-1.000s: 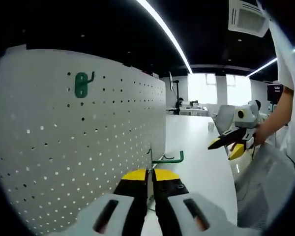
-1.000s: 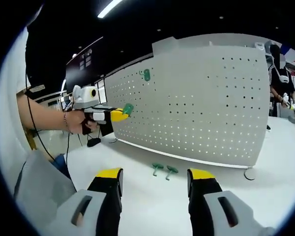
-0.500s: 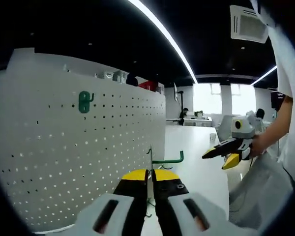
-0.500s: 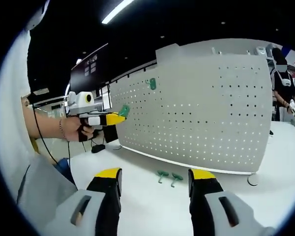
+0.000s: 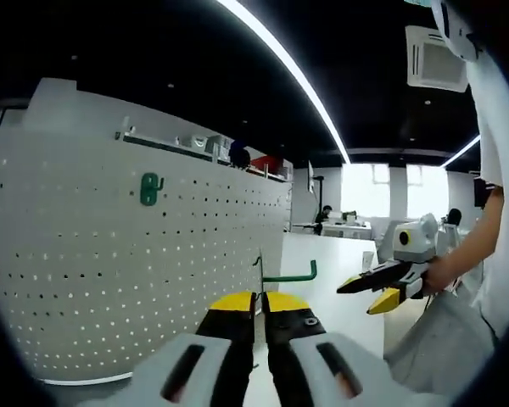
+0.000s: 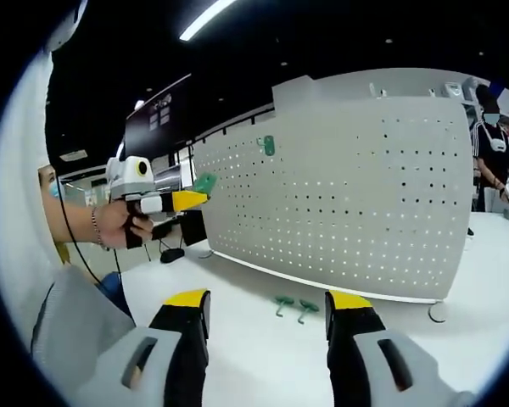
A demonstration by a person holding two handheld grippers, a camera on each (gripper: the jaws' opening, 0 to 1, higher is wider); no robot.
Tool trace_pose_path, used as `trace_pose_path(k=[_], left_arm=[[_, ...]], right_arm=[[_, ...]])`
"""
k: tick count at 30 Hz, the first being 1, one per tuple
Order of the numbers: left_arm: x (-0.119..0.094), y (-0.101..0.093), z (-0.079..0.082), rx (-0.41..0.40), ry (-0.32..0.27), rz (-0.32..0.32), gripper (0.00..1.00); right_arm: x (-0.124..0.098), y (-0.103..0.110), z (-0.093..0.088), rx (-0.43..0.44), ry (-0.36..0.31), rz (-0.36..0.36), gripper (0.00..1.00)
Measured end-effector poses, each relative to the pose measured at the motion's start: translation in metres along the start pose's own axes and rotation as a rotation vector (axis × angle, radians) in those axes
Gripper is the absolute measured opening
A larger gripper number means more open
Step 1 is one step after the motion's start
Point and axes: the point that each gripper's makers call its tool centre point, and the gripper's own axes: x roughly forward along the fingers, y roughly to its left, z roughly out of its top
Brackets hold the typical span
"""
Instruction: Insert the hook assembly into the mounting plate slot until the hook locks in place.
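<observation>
A white pegboard [image 5: 110, 271] stands upright on the table, with one green hook [image 5: 151, 188] mounted high on it. My left gripper [image 5: 260, 298] is shut on another green hook [image 5: 290, 275], whose thin plate and arm stick out past the jaw tips, clear of the board. In the right gripper view the same left gripper [image 6: 176, 201] is held by a hand, its green hook [image 6: 205, 182] in the air left of the pegboard [image 6: 365, 195], below the mounted hook [image 6: 269, 145]. My right gripper [image 6: 267, 307] stands open and holds nothing.
Two spare green hooks [image 6: 284, 303] [image 6: 307, 307] lie on the white table [image 6: 254, 356] before the board. A round board foot [image 6: 439, 312] sits at the right. A person [image 6: 494, 157] stands behind the board's right end. The other gripper [image 5: 382, 287] hovers at the right.
The left gripper with its hook has risen and tilted up a little, bringing the hook higher beside the board. The right gripper has stayed open and nearly still.
</observation>
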Motion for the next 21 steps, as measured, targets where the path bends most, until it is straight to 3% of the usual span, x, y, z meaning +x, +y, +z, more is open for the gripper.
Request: trace_pose_path(k=[4, 7, 9, 18, 21], left_arm=[[-0.001, 0.003, 0.004, -0.016, -0.018, 0.012, 0.03], [-0.001, 0.004, 0.005, -0.015, -0.020, 0.014, 0.03], [-0.001, 0.004, 0.005, -0.015, -0.019, 0.017, 0.03], [0.000, 0.004, 0.004, -0.014, -0.017, 0.023, 0.03], [0.000, 0.004, 0.005, -0.014, -0.021, 0.036, 0.03]], right_arm=[[0.000, 0.002, 0.010, 0.010, -0.046, 0.011, 0.52], [-0.003, 0.008, 0.037, 0.030, -0.174, 0.035, 0.50], [-0.004, 0.010, 0.046, 0.065, -0.213, 0.045, 0.51], [0.001, 0.018, 0.046, 0.058, -0.195, 0.070, 0.51], [0.003, 0.023, 0.048, 0.062, -0.202, 0.089, 0.47]])
